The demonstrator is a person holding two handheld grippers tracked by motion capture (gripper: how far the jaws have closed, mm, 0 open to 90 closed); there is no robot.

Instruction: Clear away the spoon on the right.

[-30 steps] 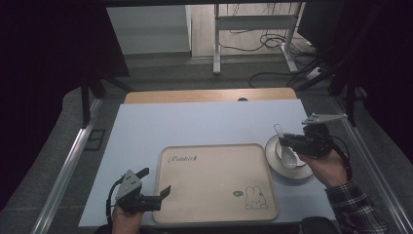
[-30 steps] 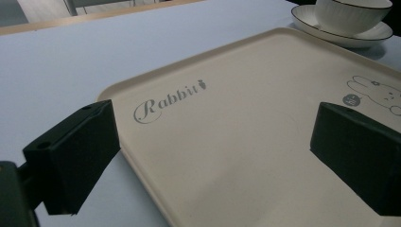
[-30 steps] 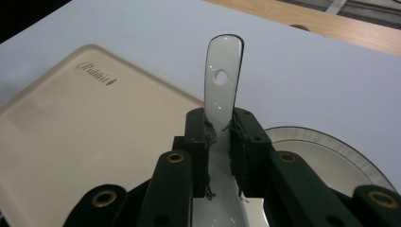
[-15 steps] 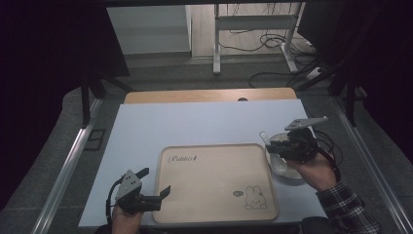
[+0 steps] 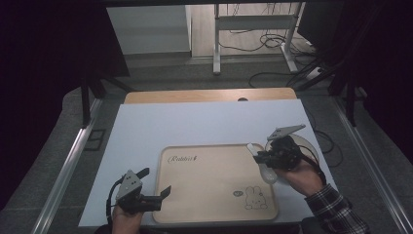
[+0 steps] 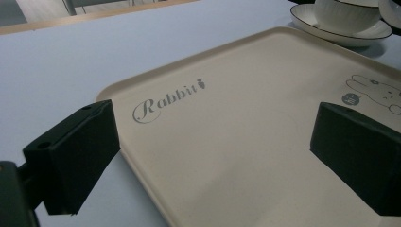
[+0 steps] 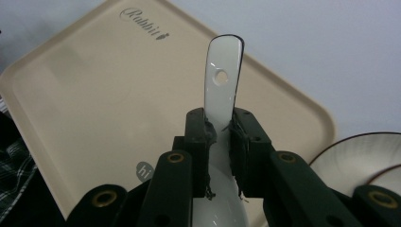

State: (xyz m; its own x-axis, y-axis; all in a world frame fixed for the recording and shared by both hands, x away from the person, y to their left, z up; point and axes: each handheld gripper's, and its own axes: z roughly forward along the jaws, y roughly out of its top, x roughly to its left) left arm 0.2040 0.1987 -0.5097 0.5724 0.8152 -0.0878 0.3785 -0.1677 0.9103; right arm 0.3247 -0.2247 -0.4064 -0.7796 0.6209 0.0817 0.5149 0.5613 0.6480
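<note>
A white ceramic spoon [image 7: 222,80] with a hole near its handle tip is clamped by the handle in my right gripper [image 7: 221,124], which is shut on it. From above, that gripper [image 5: 259,156] hovers over the right edge of the beige tray [image 5: 209,185], and the spoon [image 5: 269,174] hangs tilted, handle tip towards the tray. My left gripper [image 5: 156,181] rests at the tray's front left corner. Its black pads [image 6: 71,156] stand wide apart with nothing between them, over the tray [image 6: 246,132] marked "Rabbit".
A black-rimmed white saucer [image 5: 307,144] sits right of the tray, behind my right hand; the left gripper view shows a white ribbed cup [image 6: 347,12] on the saucer [image 6: 340,32]. The pale blue table [image 5: 195,124] stretches beyond the tray. Cables lie on the floor behind.
My right gripper has carried the spoon left and slightly down, from above the saucer to the tray's right edge. The left gripper has stayed put.
</note>
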